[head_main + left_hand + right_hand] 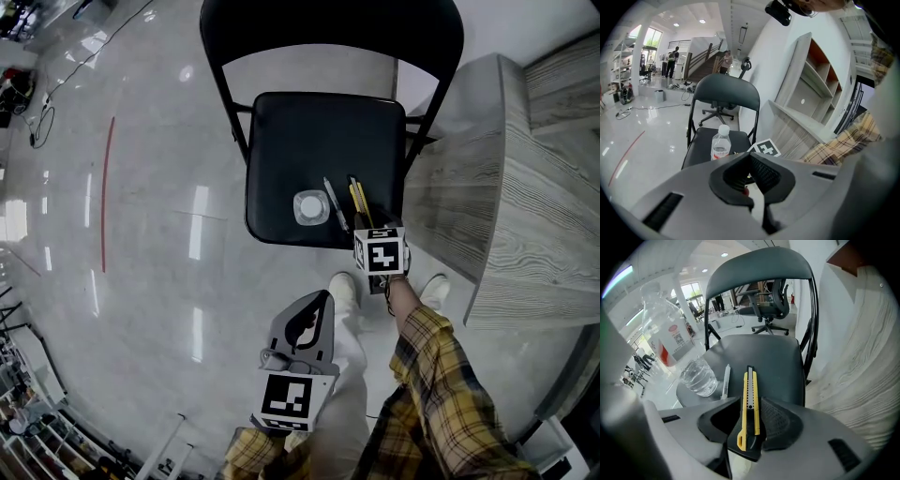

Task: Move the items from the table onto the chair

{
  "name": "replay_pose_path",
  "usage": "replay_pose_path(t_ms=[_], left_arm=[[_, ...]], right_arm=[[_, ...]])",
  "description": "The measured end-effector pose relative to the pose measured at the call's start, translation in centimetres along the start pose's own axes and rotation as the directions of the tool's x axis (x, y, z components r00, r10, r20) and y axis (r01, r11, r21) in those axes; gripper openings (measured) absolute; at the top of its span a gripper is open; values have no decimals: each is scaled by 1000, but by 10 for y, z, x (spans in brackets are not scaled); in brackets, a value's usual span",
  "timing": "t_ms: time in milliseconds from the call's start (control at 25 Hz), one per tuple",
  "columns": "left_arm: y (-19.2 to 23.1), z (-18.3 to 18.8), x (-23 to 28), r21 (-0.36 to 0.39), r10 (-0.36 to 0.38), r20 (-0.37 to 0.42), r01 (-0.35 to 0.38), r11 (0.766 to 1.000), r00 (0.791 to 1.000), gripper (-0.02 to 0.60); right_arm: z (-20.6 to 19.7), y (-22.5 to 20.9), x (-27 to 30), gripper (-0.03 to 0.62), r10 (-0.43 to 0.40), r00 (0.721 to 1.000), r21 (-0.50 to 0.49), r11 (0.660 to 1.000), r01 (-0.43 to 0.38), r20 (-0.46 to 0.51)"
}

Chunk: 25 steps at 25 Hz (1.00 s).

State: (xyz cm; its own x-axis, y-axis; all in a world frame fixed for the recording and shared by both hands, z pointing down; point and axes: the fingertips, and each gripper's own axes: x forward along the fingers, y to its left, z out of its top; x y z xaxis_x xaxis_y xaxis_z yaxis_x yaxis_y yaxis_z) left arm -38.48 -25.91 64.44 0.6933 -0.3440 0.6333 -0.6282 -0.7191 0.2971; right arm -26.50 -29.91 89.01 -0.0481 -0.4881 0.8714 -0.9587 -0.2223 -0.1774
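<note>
A: From the head view, where did things stand?

B: The chair stood just left of the table. Near the front edge of its seat a bottle stood upright, with a pen lying just right of it. The right gripper held a knife over the front right corner, alongside the pen.

A: Why there?

B: I'd judge it was the free strip of seat. Laid parallel to the pen, the knife would fit without nudging the pen or the bottle. The table edge sat close on the right, leaving the hand little room.

A: And the left gripper?

B: It hung near the person's legs, out of the way. Its own view showed the jaws pressed together on nothing. The bottle and chair were ahead of it, with shelves off to the right.

A: The right gripper view?

B: The jaws were clamped on the knife's yellow body, its far end pointing at the backrest. Whether it touched the seat, I couldn't tell. The bottle loomed close on the left.
</note>
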Motion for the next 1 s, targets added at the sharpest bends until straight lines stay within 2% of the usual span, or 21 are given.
replay_pose_path(t_ms=[160,280,400,560,680,840,1000], left_arm=[[-7,5,-8,8,1,-13,0,1000,1000,3],[-9,22,-23,-13,23,10,-23,1000,1000,3],[-16,52,-45,-36,40,61,-38,999,997,3],[-53,97,-87,-58,43,136,-35,998,990,3],[-82,147,-100,-16,16,226,-13,1000,974,3],[-149,207,-113,93,-65,303,38,995,951,3],[-244,252,-114,199,-183,354,117,973,917,3]], right_arm=[[11,13,-23,129,32,998,23,999,-33,45],[28,37,-59,129,105,990,69,991,-112,96],[55,66,-116,127,202,965,88,972,-218,166],[74,97,-232,91,340,913,55,931,-360,226],[118,90,-320,56,384,853,-33,917,-399,353],[158,50,-438,34,396,771,-134,914,-383,498],[167,-15,-541,21,357,722,-192,933,-304,593]])
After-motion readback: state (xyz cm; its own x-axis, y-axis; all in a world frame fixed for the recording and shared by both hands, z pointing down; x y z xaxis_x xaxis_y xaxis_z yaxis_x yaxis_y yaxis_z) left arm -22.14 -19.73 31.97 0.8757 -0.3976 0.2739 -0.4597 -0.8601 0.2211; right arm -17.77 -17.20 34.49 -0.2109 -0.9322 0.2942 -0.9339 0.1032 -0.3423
